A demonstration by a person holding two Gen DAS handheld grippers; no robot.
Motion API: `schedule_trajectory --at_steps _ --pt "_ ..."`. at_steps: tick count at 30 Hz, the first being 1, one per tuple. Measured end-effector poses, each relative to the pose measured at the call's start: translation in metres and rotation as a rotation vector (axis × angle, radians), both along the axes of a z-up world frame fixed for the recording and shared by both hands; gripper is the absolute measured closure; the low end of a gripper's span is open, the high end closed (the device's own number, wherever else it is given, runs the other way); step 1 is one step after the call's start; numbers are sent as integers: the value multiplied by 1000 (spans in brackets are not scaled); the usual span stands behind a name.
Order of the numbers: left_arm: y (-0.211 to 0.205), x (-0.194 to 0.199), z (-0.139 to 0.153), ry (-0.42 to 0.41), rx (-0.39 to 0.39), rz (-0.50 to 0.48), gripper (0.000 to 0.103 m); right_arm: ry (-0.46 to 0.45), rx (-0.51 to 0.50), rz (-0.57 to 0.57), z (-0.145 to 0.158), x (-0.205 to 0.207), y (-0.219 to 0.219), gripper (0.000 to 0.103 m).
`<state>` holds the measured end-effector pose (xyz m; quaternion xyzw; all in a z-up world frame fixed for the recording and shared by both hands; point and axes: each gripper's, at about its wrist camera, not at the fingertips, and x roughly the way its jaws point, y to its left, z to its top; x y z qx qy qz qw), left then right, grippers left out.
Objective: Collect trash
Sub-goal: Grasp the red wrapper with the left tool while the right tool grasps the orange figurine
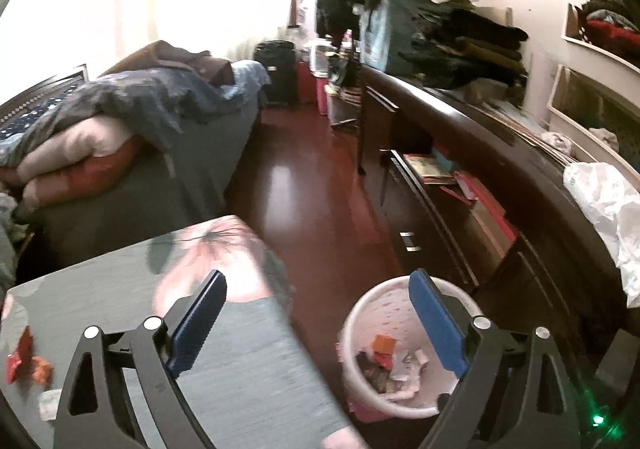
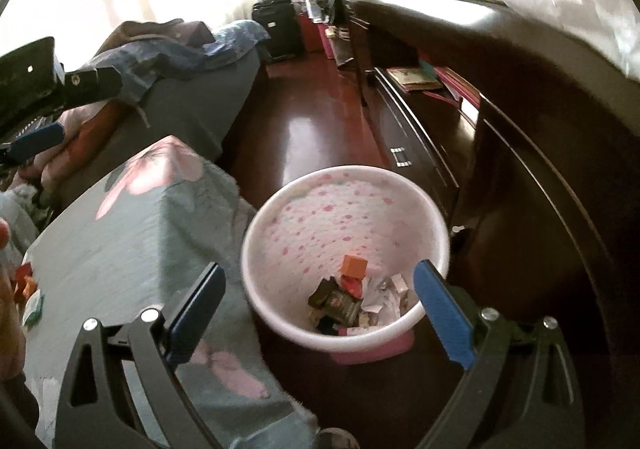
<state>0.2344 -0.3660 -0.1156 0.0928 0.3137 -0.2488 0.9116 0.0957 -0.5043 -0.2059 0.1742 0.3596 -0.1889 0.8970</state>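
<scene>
Both grippers empty above the bin, scraps left on the table.

Trash (image 2: 352,301) lies in the white bin (image 2: 280,333) on the floor beside the table (image 1: 248,369). The right gripper (image 2: 320,313) and left gripper (image 1: 316,317) gape wide, holding nothing. Red wrappers (image 1: 24,359) at the table's edge could get knocked off by a hasty reach.

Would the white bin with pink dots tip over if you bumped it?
Probably, fairly easily: the white bin looks like thin plastic, tall and wider at the rim. Only a few wrappers weigh down its bottom, so it would likely slide or topple.
</scene>
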Motion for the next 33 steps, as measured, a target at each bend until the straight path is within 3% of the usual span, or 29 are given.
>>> schedule_trajectory --at_steps 10,25,33 --pt "94 5 1 23 5 148 11 21 -71 166 30 9 83 6" --pt "297 39 -26 96 -1 540 9 55 -173 484 37 42 234 6" --pt "341 71 -48 120 88 601 9 64 -200 584 37 52 289 6"
